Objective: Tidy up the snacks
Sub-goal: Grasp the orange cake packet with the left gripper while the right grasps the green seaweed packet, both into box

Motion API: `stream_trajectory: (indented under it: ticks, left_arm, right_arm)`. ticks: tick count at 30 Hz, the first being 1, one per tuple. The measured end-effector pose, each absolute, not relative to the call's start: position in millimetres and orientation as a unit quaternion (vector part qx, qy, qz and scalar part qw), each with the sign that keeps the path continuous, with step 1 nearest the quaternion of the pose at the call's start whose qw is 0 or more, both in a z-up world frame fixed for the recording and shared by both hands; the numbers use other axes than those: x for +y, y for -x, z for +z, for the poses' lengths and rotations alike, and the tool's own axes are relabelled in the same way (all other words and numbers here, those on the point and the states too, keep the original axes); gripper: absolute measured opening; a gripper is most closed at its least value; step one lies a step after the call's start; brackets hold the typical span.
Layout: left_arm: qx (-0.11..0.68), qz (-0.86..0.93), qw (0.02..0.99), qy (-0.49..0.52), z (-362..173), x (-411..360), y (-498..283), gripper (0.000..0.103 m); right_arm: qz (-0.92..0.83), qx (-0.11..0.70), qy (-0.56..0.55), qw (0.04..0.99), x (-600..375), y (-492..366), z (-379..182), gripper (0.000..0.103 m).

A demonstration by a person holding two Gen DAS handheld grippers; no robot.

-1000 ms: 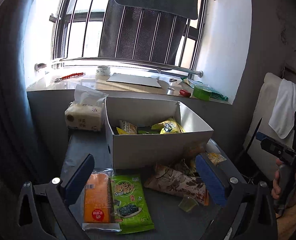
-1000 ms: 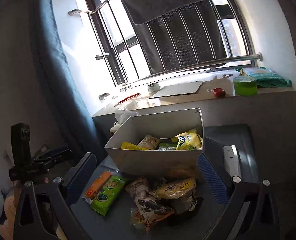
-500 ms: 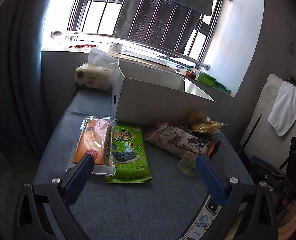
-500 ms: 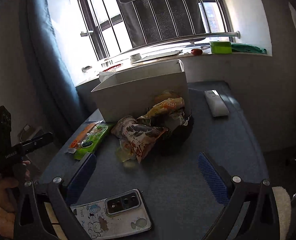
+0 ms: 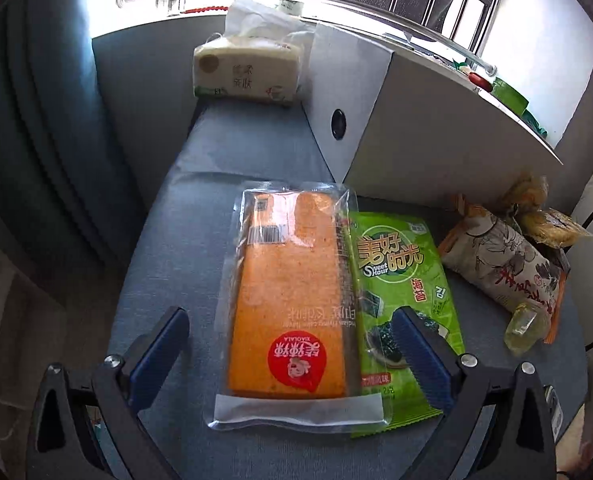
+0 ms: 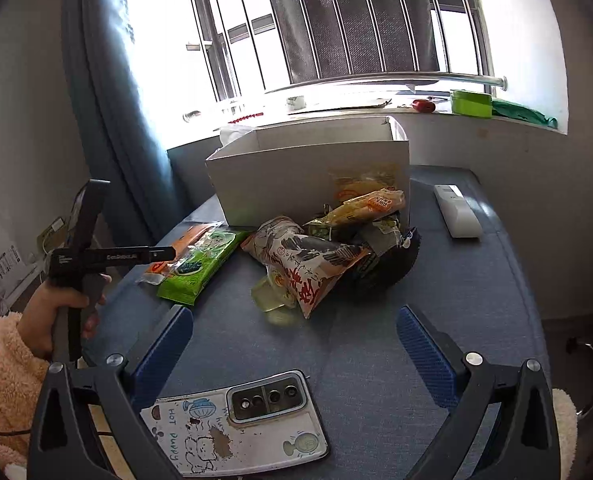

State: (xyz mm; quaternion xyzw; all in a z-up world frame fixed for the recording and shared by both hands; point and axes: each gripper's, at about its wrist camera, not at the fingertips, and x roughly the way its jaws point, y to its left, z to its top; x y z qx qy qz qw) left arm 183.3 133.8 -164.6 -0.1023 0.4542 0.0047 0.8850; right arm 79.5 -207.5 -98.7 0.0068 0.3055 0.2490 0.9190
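An orange cake packet (image 5: 292, 300) lies on the blue table beside a green seaweed packet (image 5: 400, 304). My left gripper (image 5: 292, 344) is open and hangs low over the orange packet, one finger on each side. A white box (image 6: 308, 172) stands behind. A floral packet (image 6: 304, 260) and a yellow packet (image 6: 364, 206) lie in a heap before the box. My right gripper (image 6: 292, 344) is open and empty, above the table in front of the heap. The left gripper's body also shows in the right wrist view (image 6: 108, 258).
A tissue pack (image 5: 248, 72) stands left of the box. A phone (image 6: 236, 420) lies face down at the table's near edge. A white remote (image 6: 456, 210) lies right of the box. A small clear cup (image 6: 274, 300) sits by the floral packet.
My left gripper has dropped down and moved in over the orange packet. My right gripper has pulled back from the box and stayed open.
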Motion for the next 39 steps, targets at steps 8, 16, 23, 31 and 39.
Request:
stream_trajectory:
  ticks: [8,16,23,31,39]
  left_arm:
    - [0.420,-0.009,0.902,0.098,-152,139,-178,0.057]
    - [0.354,-0.012,0.925,0.135,-114,161,-134,0.057]
    - [0.314,-0.007,0.938,0.145,-84,168,-93,0.057]
    - [0.297,-0.001,0.941,0.164,-76,186,-64,0.057]
    - [0.295,-0.004,0.939,0.177,-82,198,-54,0.057]
  right_arm:
    - [0.257,0.315,0.005,0.914,-198,-79,-104,0.103]
    - [0.296,0.334,0.017,0.895,-168,-87,-106,0.103]
    - [0.343,0.360,0.054,0.866,-87,-123,-102,0.103]
    - [0.321,0.440,0.081,0.835,5,-185,-137,0.103]
    - [0.281,0.485,0.119,0.820,36,-206,-169,0.101]
